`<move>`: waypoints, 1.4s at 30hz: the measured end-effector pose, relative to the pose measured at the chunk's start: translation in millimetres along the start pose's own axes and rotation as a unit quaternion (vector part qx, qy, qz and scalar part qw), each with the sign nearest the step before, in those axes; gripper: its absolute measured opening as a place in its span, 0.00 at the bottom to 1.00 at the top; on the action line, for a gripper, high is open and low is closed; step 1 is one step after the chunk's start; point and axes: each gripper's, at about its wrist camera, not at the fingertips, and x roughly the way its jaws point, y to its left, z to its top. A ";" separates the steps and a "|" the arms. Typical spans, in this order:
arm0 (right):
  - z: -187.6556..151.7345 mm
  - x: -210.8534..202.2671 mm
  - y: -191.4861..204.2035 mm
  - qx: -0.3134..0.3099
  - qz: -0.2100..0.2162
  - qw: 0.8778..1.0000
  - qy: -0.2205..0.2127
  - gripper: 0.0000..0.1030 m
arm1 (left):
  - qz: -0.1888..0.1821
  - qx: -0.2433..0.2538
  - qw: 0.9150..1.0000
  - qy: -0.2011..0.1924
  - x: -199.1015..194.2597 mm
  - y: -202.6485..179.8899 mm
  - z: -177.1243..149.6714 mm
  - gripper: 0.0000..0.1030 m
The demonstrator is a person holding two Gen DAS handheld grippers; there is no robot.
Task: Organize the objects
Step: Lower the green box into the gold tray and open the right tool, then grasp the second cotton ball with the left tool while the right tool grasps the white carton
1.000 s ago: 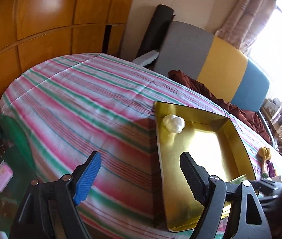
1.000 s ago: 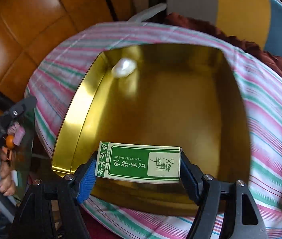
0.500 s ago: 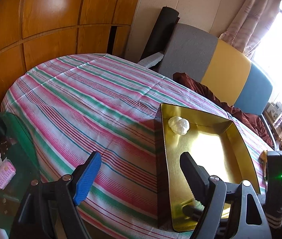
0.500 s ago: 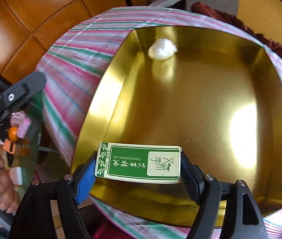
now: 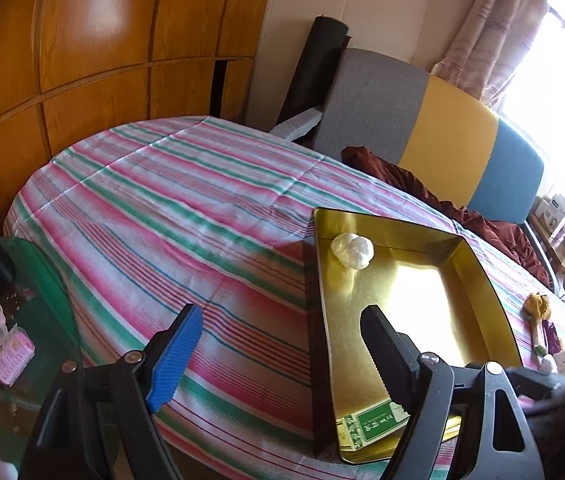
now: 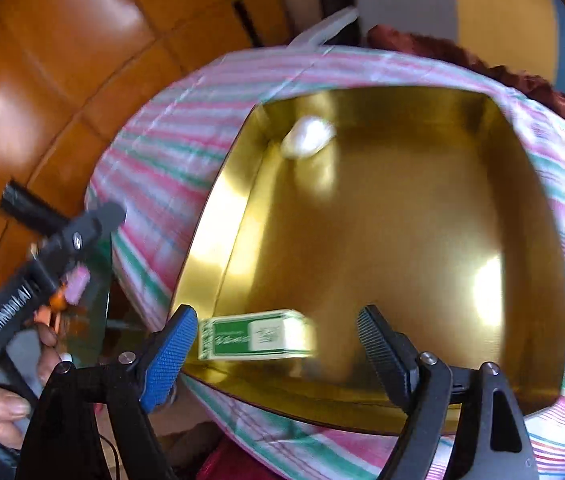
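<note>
Handling note first: the green carton (image 6: pixel 256 335) reads to us as a light, stiff paperboard box, probably with a small bottle inside, so it should take a firm pinch across its short ends or long flat faces but would dent if crushed, and its glossy print may slide on the tin floor. It now lies flat on the bottom of the gold tray (image 6: pixel 218 240), hard by the near wall and toward the near left corner. We see the right hand-held gripper (image 6: pixel 278 342) has just been opening; its jaws stand apart with the carton between them but clear of the right pad, and the left end sits just beside the blue pad, contact too blurred to call, so we count it released. The white crumpled lump (image 6: pixel 308 142) rests in the far left corner of the tray, well apart from the carton; it looks soft and near weightless, best taken by a gentle squeeze across its bulk. The left hand-held gripper (image 5: pixel 282 344) hovers spread and empty above the striped bedspread (image 5: pixel 162 208), just left of the tray's outer wall. Further right on the bed a few small items (image 5: pixel 540 320) lie loose, too small for us to name; we judge them still to be sorted.
</note>
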 end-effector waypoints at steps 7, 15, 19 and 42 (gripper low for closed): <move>-4.5 -56.1 -63.0 0.058 -0.052 0.995 -0.069 0.82 | -0.030 0.038 0.999 -0.005 -7.1 -26.6 -4.9 0.79; -33.6 -116.3 -164.2 0.142 -0.134 0.975 -0.103 0.83 | -0.072 0.085 0.994 0.016 -6.9 -72.6 -13.7 0.79; -51.8 -152.4 -221.2 0.192 -0.184 0.957 -0.119 0.83 | -0.092 0.111 0.989 0.026 -6.5 -98.3 -19.9 0.79; -89.7 -163.8 -353.3 0.286 -0.156 0.944 -0.053 0.60 | -0.214 0.259 0.938 0.084 -11.8 -265.9 -67.3 0.80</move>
